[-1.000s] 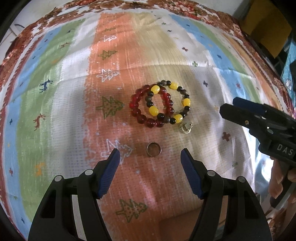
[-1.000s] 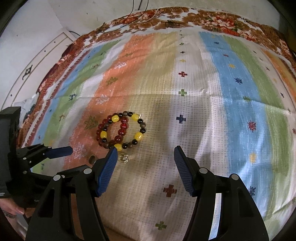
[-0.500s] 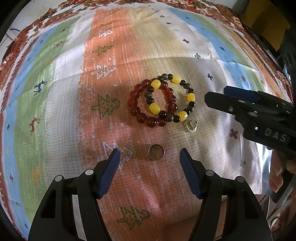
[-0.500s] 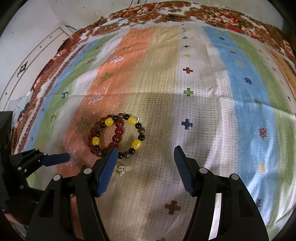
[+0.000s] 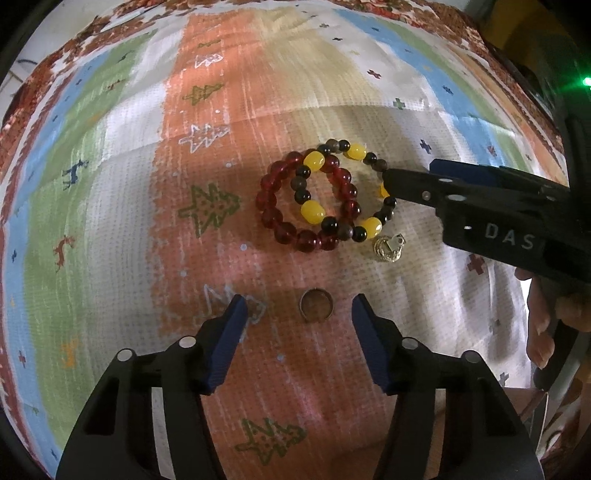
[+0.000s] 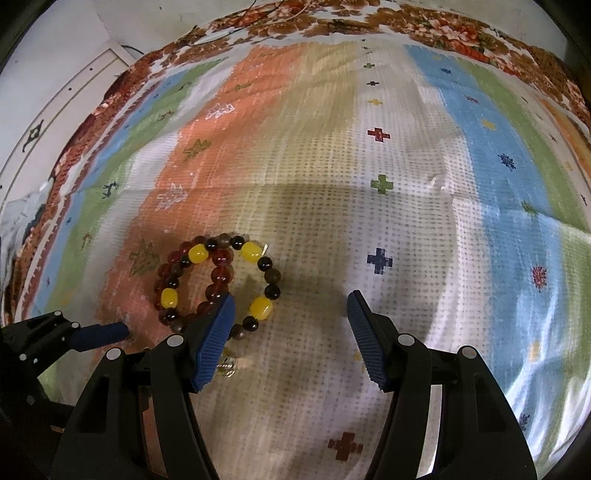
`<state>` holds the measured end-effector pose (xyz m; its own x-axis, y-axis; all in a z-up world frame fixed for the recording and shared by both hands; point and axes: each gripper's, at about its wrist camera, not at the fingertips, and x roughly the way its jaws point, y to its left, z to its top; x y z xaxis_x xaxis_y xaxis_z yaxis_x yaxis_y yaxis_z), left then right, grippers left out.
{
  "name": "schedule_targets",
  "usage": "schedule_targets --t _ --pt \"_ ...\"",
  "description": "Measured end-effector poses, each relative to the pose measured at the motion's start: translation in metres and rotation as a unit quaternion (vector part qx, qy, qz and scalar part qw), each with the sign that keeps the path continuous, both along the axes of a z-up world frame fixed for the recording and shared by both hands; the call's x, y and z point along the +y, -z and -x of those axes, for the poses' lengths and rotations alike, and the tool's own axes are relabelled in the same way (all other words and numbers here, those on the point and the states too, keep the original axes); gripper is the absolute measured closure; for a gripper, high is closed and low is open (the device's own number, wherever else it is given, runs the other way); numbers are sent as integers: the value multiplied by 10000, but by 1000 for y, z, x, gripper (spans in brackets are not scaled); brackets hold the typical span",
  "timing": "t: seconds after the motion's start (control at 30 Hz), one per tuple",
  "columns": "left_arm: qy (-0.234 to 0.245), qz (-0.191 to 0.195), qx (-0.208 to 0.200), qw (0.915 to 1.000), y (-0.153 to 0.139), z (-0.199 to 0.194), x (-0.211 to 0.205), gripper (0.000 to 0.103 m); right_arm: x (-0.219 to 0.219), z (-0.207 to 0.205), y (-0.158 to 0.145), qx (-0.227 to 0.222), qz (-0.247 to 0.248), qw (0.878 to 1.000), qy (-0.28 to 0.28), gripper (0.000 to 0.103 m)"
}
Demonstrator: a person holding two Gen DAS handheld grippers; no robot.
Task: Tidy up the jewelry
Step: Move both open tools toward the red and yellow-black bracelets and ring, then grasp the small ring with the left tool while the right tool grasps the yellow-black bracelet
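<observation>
Closing around the ring (image 5: pixel 316 310), the left gripper (image 5: pixel 295 332) has not pinched it yet, probably to lift it alone. Beyond the ring lie two bracelets (image 5: pixel 321 199) and a charm (image 5: pixel 388 249); the right gripper (image 6: pixel 288 332) hangs spread and empty above them.

A striped woven cloth (image 5: pixel 229 110) in orange, green, blue, white and beige, printed with trees, deer and crosses, fills both views. A brown floral border (image 6: pixel 424 26) runs along 12 o'clock. A white panelled surface (image 6: pixel 55 74) shows at 10 o'clock.
</observation>
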<state>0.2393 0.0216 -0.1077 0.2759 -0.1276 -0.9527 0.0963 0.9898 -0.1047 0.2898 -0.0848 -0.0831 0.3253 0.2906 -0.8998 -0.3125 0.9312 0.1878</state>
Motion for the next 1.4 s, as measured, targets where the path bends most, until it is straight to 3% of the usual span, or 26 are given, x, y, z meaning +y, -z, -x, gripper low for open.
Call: schedule_targets --t 0.27,0.43,0.5,0.63,0.7,0.8,1.0,1.4 --pt "42 -79 22 10000 3 -2 -2 58 6 -6 4 -61 32 10000 6 40" --pt "32 -40 12 10000 4 -3 -2 77 11 -4 6 -86 196 9997 -84 40" --pt "52 -39 14 10000 4 -3 -3 83 11 -4 8 -116 338 9993 -91 48" --pt "66 -35 11 10000 4 -3 -2 84 6 -5 10 -116 431 9990 12 63" --pt "64 -30 16 10000 5 -3 -2 84 1 -6 11 -129 499 9986 86 78" --pt "63 -25 9 10000 4 -2 -2 84 -6 -7 12 -139 531 9983 170 91" --pt "83 67 3 9999 2 1 -1 84 -6 -1 7 -175 397 9990 56 91" --pt "18 215 -135 9997 -12 6 6 84 3 26 -31 -806 255 9956 -411 91"
